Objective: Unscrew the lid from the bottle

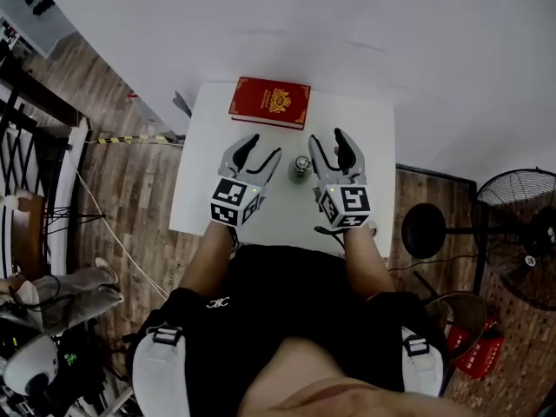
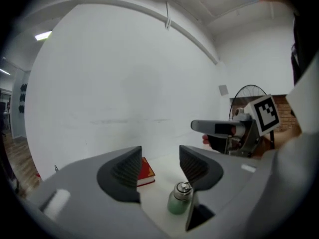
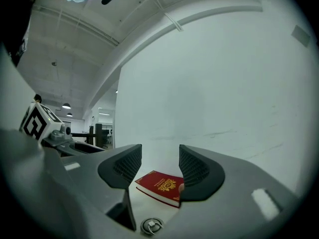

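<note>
Green silver-lidded bottle [image 1: 301, 170], one, sits between left tongs [image 1: 263, 148] and right tongs [image 1: 330, 142], both open; one red book [image 1: 270, 102] beyond.

Bare table [image 1: 204, 146] lies all round the bottle [image 1: 301, 168]. Only the book [image 1: 270, 102] stands behind it, along the far edge.

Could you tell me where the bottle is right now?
In the head view, the green bottle stands between the left gripper and the right gripper, with the red book beyond it.
</note>
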Motion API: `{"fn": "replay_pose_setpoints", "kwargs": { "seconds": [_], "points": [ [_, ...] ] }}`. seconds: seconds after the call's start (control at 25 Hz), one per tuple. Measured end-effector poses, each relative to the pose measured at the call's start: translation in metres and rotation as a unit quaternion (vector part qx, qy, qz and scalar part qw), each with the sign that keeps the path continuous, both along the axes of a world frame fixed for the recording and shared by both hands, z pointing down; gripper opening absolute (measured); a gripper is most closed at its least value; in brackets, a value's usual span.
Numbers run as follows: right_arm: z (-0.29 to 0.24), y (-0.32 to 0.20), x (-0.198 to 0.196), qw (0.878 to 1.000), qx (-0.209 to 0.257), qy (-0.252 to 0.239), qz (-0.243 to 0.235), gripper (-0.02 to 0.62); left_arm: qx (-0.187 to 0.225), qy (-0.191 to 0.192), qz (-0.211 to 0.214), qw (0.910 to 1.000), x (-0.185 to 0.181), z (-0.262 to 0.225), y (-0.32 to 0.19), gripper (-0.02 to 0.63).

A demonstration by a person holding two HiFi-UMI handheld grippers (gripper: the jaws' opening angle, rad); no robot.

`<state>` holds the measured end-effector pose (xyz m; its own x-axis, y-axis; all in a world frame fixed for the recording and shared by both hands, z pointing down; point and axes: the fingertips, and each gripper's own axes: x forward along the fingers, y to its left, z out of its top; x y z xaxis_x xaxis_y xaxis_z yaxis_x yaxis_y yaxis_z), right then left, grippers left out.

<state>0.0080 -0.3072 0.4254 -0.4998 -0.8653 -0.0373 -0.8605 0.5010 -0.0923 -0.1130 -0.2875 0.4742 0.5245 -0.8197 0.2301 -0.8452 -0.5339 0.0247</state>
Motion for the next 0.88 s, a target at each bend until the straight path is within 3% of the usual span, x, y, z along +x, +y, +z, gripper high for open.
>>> {"fn": "replay_pose_setpoints", "kwargs": {
  "seconds": [0.4, 0.68, 0.88],
  "points": [
    [0.064, -0.008, -0.011, 0.997, -0.072, 0.041, -0.01, 0.212, -0.063, 0.0, 0.085, 0.9944, 0.013, 0.079, -0.005, 0.287],
    [0.121, 0.002, -0.017, 0.988, -0.145, 0.05, -0.016, 0.218, -0.096, -0.014, 0.182, 0.9785, 0.046, 0.13, 0.013, 0.305],
    [0.158, 0.006, -0.025, 0.979, -0.197, 0.057, -0.016, 0.258, -0.097, -0.029, 0.218, 0.9707, 0.063, 0.159, 0.016, 0.334]
  ]
}}
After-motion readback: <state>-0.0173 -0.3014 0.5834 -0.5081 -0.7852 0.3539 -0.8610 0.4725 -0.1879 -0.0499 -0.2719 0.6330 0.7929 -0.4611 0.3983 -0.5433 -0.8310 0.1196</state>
